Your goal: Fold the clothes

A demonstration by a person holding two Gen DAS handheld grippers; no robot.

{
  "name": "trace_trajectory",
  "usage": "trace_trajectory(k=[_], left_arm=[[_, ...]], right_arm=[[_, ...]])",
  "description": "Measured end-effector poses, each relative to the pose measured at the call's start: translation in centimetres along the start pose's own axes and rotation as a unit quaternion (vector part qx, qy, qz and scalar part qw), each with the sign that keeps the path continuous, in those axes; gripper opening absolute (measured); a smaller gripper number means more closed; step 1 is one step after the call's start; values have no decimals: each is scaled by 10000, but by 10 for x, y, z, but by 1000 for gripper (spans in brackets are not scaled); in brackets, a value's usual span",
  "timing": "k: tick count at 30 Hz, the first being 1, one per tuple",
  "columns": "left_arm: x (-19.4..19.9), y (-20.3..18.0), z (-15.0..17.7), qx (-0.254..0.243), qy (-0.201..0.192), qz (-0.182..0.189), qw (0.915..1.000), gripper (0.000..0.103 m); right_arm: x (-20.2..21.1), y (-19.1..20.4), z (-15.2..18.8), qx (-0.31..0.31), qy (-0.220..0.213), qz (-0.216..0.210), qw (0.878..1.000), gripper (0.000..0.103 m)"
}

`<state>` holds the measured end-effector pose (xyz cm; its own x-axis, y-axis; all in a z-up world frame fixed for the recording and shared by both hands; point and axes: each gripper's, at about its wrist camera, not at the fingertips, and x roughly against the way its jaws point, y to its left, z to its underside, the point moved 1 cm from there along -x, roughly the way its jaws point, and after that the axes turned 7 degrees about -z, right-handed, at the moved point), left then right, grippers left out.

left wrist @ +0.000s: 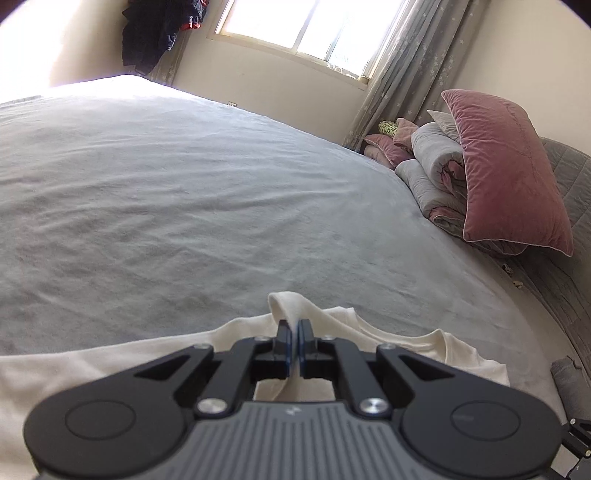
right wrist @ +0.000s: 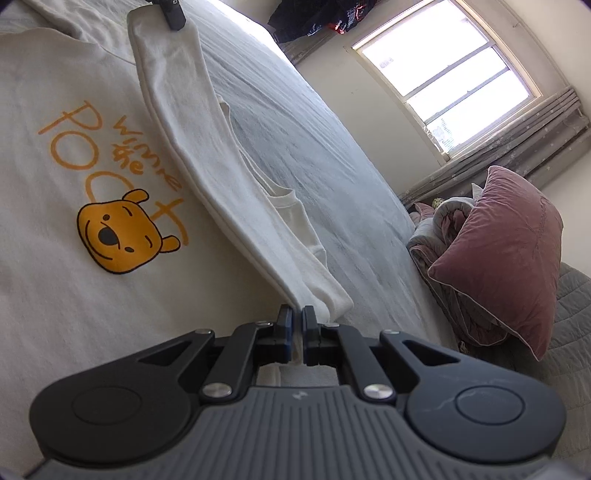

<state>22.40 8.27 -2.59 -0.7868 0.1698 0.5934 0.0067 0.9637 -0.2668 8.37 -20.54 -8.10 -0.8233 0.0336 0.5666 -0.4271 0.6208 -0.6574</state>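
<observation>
A cream T-shirt [right wrist: 74,295] with an orange bear print [right wrist: 122,236] lies flat on the grey bed [right wrist: 314,155]. My right gripper [right wrist: 298,314] is shut on the shirt's side edge, which is lifted in a long fold [right wrist: 207,158]. At the far end of that fold my left gripper [right wrist: 173,13] pinches the same edge. In the left wrist view my left gripper [left wrist: 294,326] is shut on a raised pinch of the cream T-shirt [left wrist: 110,362], low over the bed [left wrist: 184,192].
A pink pillow [left wrist: 506,166] [right wrist: 509,258] leans on rolled grey and pink bedding [left wrist: 436,170] at the bed's head. A window [right wrist: 443,62] with grey curtains [left wrist: 406,66] is beyond. Dark clothes [left wrist: 162,33] hang in the corner.
</observation>
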Motion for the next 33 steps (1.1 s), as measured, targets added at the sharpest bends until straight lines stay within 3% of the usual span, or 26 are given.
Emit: trace_trajectory(k=[5, 7, 9, 13, 17, 22, 23, 25, 26, 31, 32, 33], left_arm=[[-18, 6, 14, -235, 485, -351, 9979, 8], [-13, 12, 15, -208, 423, -334, 9983, 18], [-4, 16, 12, -198, 247, -376, 9988, 24], [11, 15, 6, -236, -140, -228, 9994, 24], [9, 5, 14, -368, -188, 219, 9989, 24], [-6, 3, 33, -539, -44, 329, 9980, 24], [-8, 4, 36, -558, -20, 343, 9979, 24], [-13, 6, 43, -595, 18, 373, 9975, 24], [-14, 7, 45, -616, -2, 400, 9973, 24], [-12, 14, 42, -456, -16, 441, 9980, 24], [-11, 15, 40, -397, -18, 423, 9983, 24], [-10, 17, 39, -337, -21, 404, 9986, 24]], right_arm=[[-2, 5, -2, 96, 150, -444, 9989, 11], [4, -5, 0, -170, 86, -667, 9976, 18], [12, -22, 1, -619, -37, -917, 9939, 37], [15, -68, 5, -1846, -303, -1213, 9748, 38], [-14, -109, 13, -3302, -340, -1342, 9337, 38], [-69, -137, 30, -4825, -227, -1538, 8620, 38], [-78, -140, 33, -5047, -214, -1556, 8489, 35], [-91, -140, 36, -5343, -209, -1632, 8291, 13], [-94, -139, 36, -5365, -201, -1592, 8285, 9], [-97, -129, 25, -5040, -127, -1056, 8571, 5], [-98, -127, 23, -4972, -113, -948, 8624, 5], [-95, -127, 21, -4884, -111, -864, 8682, 13]])
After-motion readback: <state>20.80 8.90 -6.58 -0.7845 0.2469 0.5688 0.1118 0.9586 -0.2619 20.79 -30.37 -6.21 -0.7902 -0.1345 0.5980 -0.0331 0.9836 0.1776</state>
